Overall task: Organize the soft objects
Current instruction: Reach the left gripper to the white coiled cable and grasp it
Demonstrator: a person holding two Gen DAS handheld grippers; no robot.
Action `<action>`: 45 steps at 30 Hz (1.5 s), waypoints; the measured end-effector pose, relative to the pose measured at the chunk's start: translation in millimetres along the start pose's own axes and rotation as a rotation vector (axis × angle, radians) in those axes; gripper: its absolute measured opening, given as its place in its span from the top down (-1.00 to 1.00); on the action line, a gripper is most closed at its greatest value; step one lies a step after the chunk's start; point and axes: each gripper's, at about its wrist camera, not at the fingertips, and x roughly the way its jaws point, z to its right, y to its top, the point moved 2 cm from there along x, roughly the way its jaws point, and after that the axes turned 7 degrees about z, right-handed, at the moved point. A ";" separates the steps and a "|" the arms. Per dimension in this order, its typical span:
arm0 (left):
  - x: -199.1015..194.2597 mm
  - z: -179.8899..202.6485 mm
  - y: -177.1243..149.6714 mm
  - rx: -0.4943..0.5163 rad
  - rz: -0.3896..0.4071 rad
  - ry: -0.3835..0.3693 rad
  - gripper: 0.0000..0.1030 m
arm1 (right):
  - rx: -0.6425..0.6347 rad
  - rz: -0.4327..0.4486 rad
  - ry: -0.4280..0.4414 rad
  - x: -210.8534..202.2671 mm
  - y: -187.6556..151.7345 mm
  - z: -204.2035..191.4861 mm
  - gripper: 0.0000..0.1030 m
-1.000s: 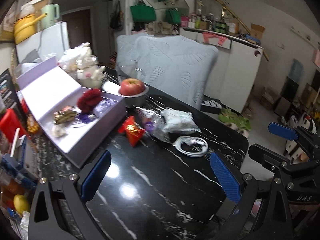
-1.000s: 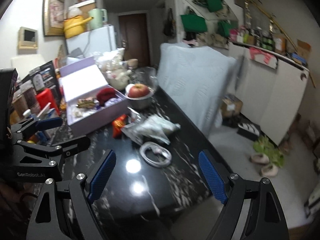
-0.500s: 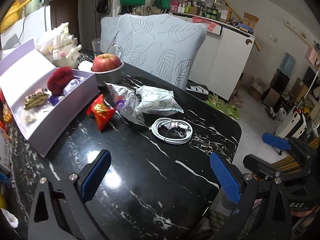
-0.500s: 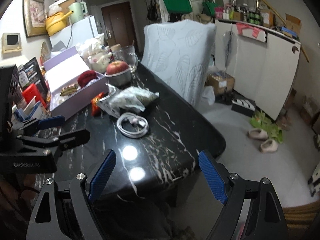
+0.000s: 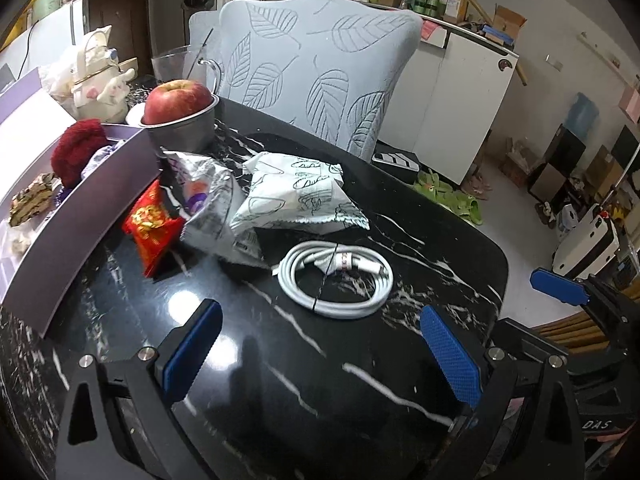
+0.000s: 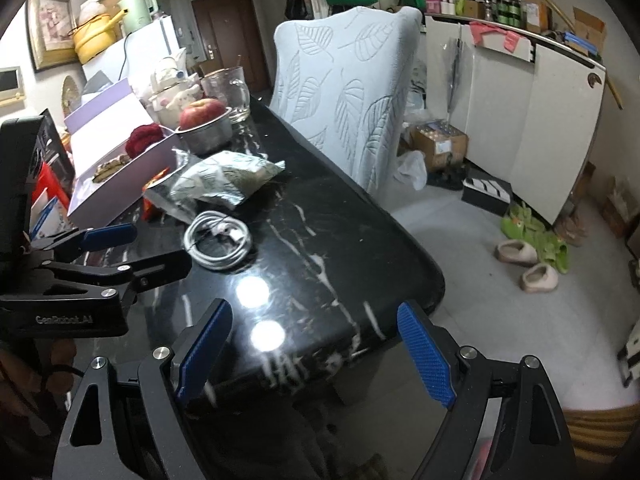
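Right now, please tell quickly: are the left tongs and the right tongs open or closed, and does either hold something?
Left tongs: open, holding nothing.
Right tongs: open, holding nothing.

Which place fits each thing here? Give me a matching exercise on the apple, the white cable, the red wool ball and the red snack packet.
Things:
1. apple
2. white cable
3. red wool ball
4. red snack packet

Places:
A. inside the open lilac box
B. in the metal bowl
C. coiled on bare table, nearest the grippers
D. on the table against the box's outer wall

Pairs: 1-B, 2-C, 3-A, 4-D
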 end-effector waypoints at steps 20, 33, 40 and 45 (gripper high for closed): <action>53.5 9.5 5.1 0.064 -0.071 0.064 -0.84 | 0.049 -0.027 0.001 24.5 9.0 32.2 -0.67; 27.6 -6.6 -7.7 0.063 -0.065 0.011 -0.53 | 0.004 -0.009 0.066 44.7 30.3 8.2 -0.67; 1.9 -48.8 -29.6 -0.003 -0.066 0.095 -0.53 | -0.029 -0.019 0.145 63.8 43.3 -26.0 -0.67; -7.8 -82.2 -35.1 -0.080 -0.058 0.170 -0.53 | -0.040 0.006 0.180 75.5 63.4 -49.6 -0.67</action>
